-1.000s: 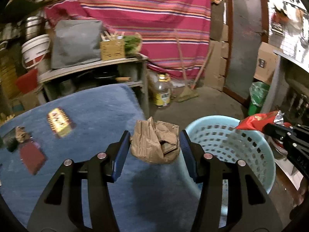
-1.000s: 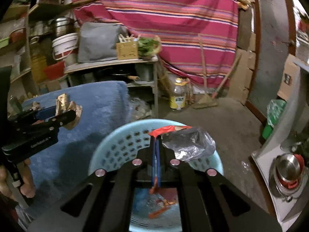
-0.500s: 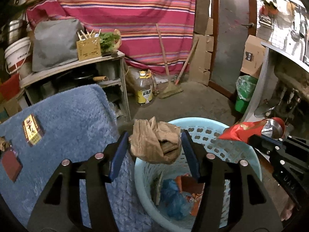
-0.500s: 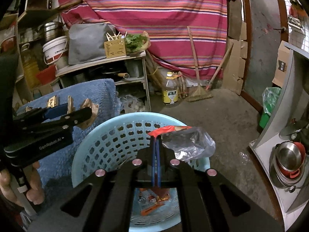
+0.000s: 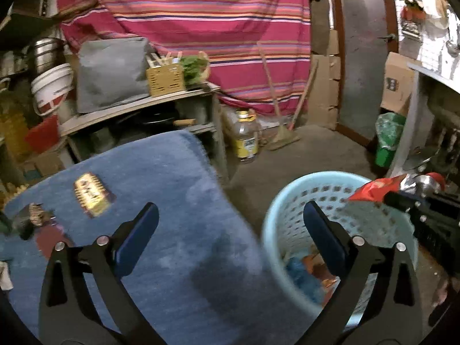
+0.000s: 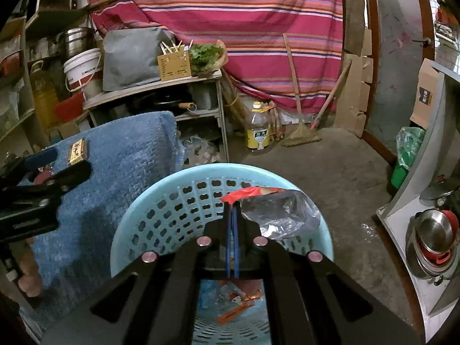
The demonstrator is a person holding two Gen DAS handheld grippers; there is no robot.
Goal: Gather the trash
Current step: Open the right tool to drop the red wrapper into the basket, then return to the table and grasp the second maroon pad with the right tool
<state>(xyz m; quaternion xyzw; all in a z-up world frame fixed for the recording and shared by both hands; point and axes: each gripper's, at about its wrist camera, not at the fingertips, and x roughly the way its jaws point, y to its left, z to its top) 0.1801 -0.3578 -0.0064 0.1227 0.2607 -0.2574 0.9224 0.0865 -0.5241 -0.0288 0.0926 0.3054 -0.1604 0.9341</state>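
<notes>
One light blue basket [image 6: 161,215] stands on the floor beside the blue blanket [image 5: 172,215]. The left gripper [image 5: 230,224] has just spread its jaws wide, nothing between them. The right gripper [image 6: 232,210] pinches one red wrapper [image 6: 276,210] above the basket. One gold packet [image 5: 91,194] lies on the blanket, ahead and left of the left gripper.

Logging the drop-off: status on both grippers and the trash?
Left gripper: jaws just opened, empty. Right gripper shut on red wrapper, over blue basket. Gold packet left on blue blanket. Nothing blocking.
</notes>
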